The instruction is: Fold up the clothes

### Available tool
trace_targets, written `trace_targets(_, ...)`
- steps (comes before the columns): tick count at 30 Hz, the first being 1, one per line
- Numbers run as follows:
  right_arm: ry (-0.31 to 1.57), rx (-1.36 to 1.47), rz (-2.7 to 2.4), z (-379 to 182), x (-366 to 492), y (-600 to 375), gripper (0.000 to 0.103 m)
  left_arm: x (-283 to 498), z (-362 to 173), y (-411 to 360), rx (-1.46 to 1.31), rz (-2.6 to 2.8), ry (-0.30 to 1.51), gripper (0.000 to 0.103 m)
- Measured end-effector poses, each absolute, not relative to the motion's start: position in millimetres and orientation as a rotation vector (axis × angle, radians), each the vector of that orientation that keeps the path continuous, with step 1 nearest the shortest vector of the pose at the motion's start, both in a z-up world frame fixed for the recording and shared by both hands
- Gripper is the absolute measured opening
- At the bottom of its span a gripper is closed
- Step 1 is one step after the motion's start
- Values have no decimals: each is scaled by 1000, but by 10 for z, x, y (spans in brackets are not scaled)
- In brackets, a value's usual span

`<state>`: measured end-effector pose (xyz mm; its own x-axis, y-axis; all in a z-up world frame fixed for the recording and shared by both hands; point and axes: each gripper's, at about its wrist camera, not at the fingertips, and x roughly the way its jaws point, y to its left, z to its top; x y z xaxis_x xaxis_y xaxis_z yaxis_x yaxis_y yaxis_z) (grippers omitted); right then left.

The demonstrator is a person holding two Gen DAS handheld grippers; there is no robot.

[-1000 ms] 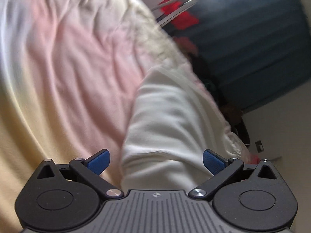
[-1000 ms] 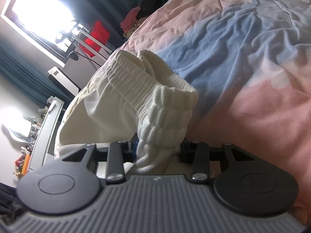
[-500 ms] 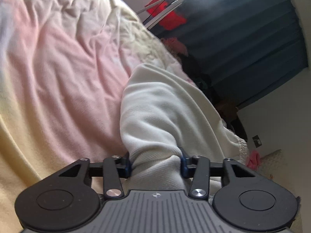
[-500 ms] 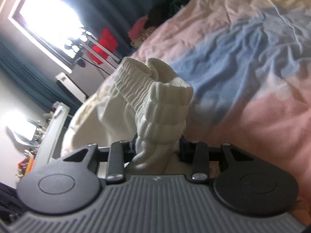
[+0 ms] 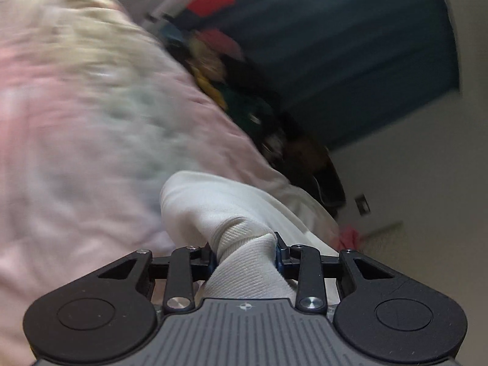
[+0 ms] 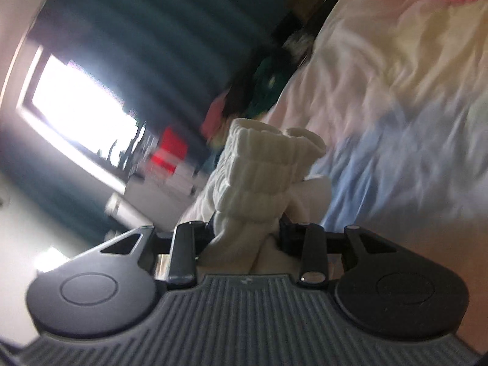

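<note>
The left gripper (image 5: pixel 245 251) pinches a ribbed cuff of the white sweatpants (image 5: pixel 231 210), jaws clamped tight. The right gripper (image 6: pixel 247 231) grips the bunched elastic waistband (image 6: pixel 259 155) (thick gathered ridges). The garment lies over the pastel duvet (image 6: pixel 396 97); open bedding spreads toward 1 o'clock.

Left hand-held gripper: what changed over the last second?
The left hand-held gripper, open a second ago, closed on the white garment's ribbed end. Both views have swung across the bed and are now blurred. The right hand-held gripper stays clamped on the elastic waistband.
</note>
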<state>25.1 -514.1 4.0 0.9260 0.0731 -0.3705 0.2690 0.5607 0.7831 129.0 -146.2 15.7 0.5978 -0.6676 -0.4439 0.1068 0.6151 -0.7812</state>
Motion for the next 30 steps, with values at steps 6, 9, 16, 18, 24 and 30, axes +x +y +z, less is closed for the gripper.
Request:
trace_targets(6, 304, 1022, -286, 159, 704, -6212, 38, 2204, 406, -2951, -688, -612, 836, 35)
trace_targets(9, 273, 1035, -336, -34, 876, -6534, 38, 2522, 310, -3478, -618, -655, 827, 35)
trace_targets(16, 313, 1081, -400, -939, 915, -6725, 38, 2639, -424, -3729, -474, -701, 902, 35)
trace_targets(18, 317, 1130, -417, -1235, 749, -6619, 38, 2568, -667, -3619, -449, -712, 919, 36)
trace_targets(24, 323, 1200, -435, -1863, 436, -6476, 44, 2393, -1072, -3499, -306, -712, 911, 51)
trace_targets(30, 441, 1162, -455, -1476, 293, -6423, 50, 2204, -766, -3457, -201, -649, 901, 71)
